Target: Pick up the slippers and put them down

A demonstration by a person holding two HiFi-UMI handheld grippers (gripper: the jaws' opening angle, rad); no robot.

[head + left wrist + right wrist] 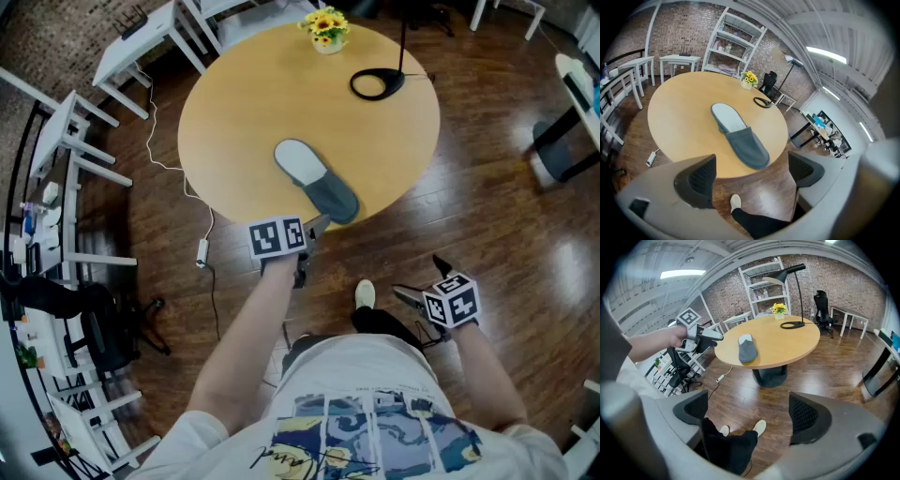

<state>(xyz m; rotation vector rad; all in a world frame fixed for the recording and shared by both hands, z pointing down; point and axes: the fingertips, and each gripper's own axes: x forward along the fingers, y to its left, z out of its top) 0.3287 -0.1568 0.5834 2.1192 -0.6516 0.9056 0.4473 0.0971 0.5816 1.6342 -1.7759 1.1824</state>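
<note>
Short of the table (244,112), held left gripper (752,174) and right gripper (752,416) wide-jawed, empty; probably reaching for slipper (317,183), needed closing on toe.

One grey fabric slipper (316,181) on the round light-wood table (244,122)

We see a single closed-toe slipper lying flat, sole down and upright. Its dark grey upper covers the front half, and its pale, almost white insole is open to view at the back. It lies at a slant, heel toward the table's middle and toe right at the edge nearest us. We cannot tell whether the toe hangs over that edge.
</note>
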